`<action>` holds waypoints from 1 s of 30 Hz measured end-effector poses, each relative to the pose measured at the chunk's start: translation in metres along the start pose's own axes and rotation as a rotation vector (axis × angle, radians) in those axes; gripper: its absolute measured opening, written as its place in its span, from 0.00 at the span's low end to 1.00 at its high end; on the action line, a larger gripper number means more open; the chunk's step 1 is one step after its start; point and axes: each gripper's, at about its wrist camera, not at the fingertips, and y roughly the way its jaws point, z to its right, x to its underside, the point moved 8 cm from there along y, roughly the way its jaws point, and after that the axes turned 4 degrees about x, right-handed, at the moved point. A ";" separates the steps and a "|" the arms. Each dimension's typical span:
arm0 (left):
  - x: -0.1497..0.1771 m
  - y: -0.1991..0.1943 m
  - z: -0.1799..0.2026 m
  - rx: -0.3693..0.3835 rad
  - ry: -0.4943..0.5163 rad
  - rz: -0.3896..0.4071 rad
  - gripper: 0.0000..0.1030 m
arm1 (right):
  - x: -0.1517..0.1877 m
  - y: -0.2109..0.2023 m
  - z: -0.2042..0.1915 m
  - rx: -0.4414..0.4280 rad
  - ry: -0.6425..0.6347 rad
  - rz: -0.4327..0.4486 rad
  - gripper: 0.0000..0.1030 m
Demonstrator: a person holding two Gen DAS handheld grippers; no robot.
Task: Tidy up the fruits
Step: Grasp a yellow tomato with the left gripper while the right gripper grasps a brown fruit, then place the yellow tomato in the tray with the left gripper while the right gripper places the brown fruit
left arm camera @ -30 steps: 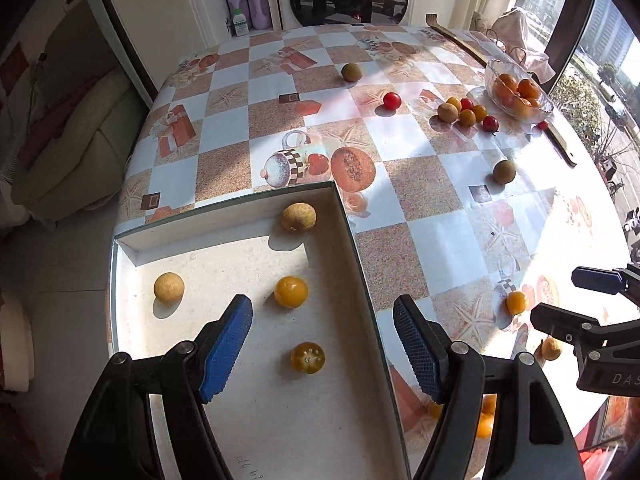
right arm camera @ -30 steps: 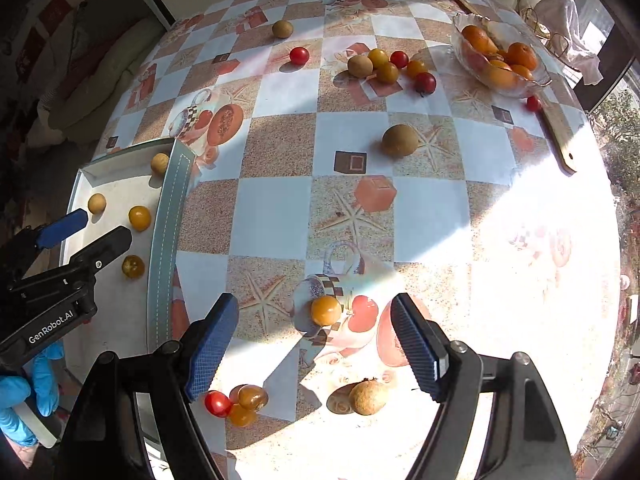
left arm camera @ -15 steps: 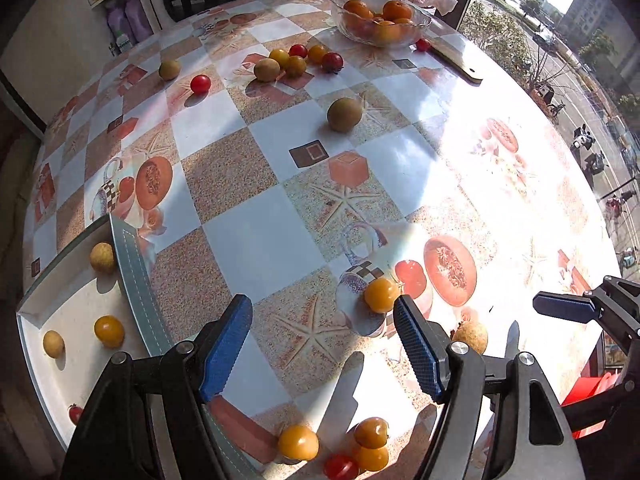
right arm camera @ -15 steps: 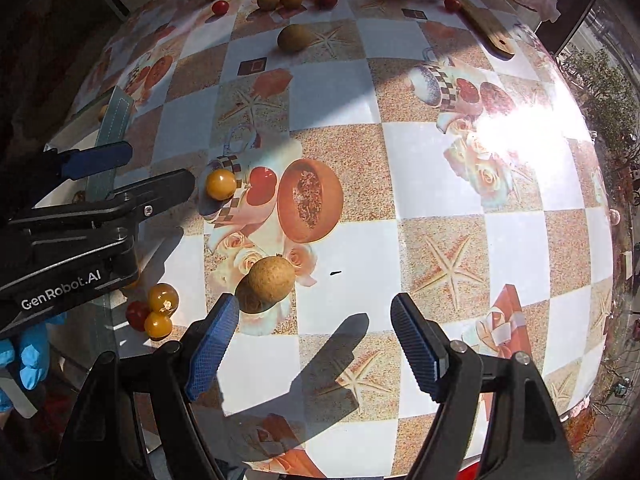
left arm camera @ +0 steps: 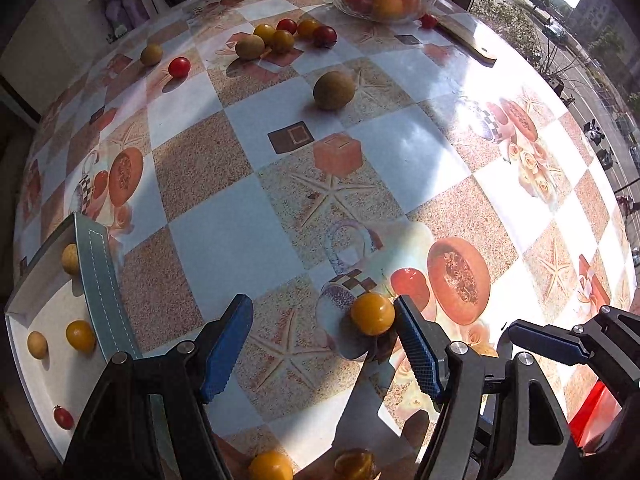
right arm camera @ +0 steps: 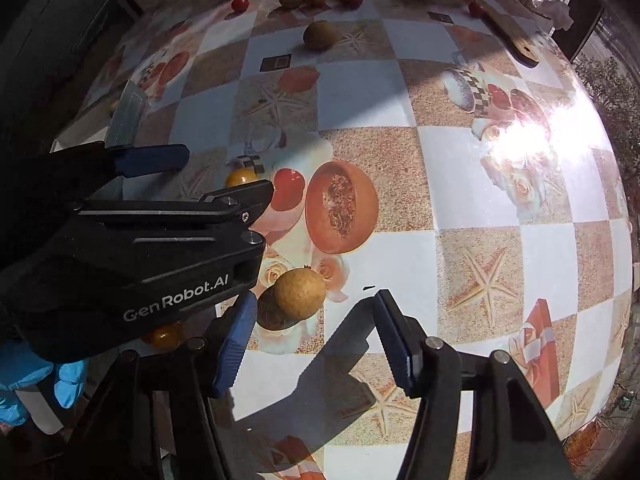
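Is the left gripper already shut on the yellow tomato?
No. The left gripper is wide open; the yellow tomato sits on the tablecloth just ahead of its right finger, not clamped.

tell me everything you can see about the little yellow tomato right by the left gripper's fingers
The yellow cherry tomato is small, round, smooth and glossy, whole, orange-yellow. It sits on the tablecloth over a printed cup picture, casting a shadow leftward. The open left gripper brackets it loosely: it lies beside the right finger's blue pad, contact unclear.
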 end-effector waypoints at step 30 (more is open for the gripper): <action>0.024 -0.063 -0.056 0.083 -0.244 0.094 0.21 | -0.024 -0.018 0.012 -0.068 0.084 -0.015 0.29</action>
